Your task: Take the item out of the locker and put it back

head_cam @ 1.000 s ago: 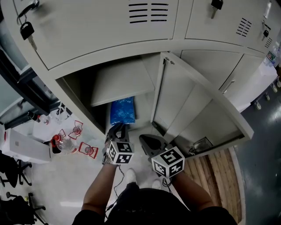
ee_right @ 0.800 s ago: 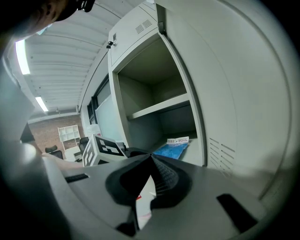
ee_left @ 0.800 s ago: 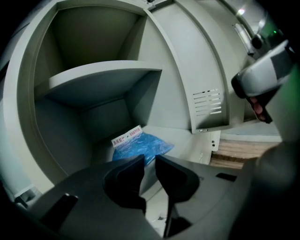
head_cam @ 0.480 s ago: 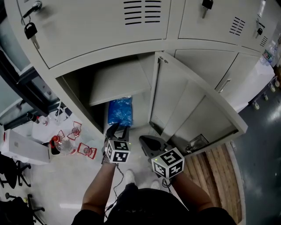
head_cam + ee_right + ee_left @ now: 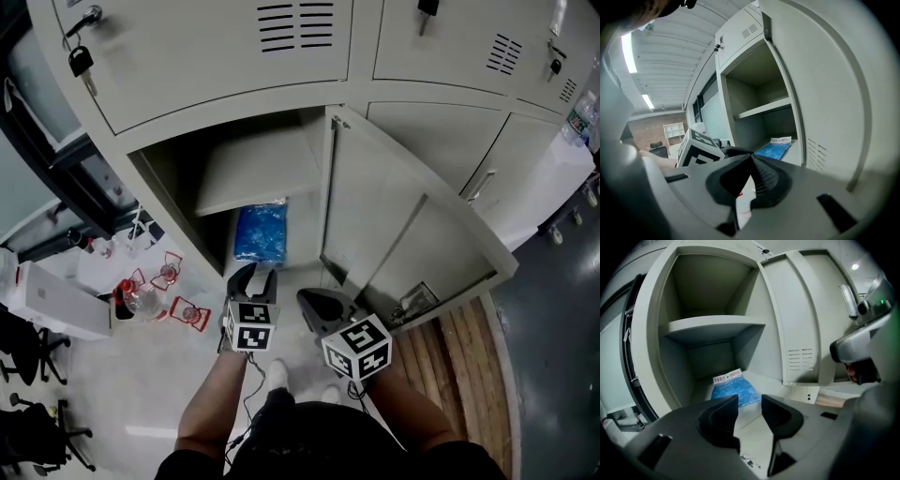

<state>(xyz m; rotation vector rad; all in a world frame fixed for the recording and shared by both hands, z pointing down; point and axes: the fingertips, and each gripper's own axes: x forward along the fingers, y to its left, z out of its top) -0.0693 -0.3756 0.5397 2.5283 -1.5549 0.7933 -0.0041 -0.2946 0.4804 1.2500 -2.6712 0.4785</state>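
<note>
left gripper [image 5: 253, 275]: jaws spread, empty, facing the opening | right gripper [image 5: 316, 302]: pressed together, idle by open door [image 5: 394, 234] | blue packet [image 5: 260, 234]: flat on locker floor under shelf [image 5: 253, 173], likely returned

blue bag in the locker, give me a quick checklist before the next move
1. locker door swung wide open: ok
2. blue bag lying flat on the compartment floor, under the shelf: ok
3. left gripper jaws apart, nothing between them: ok
4. left gripper facing the bag, outside the compartment, not touching it: ok
5. right gripper jaws together, empty, clear of the opening: ok
6. whether the bag has already been taken out once: cannot tell
</note>
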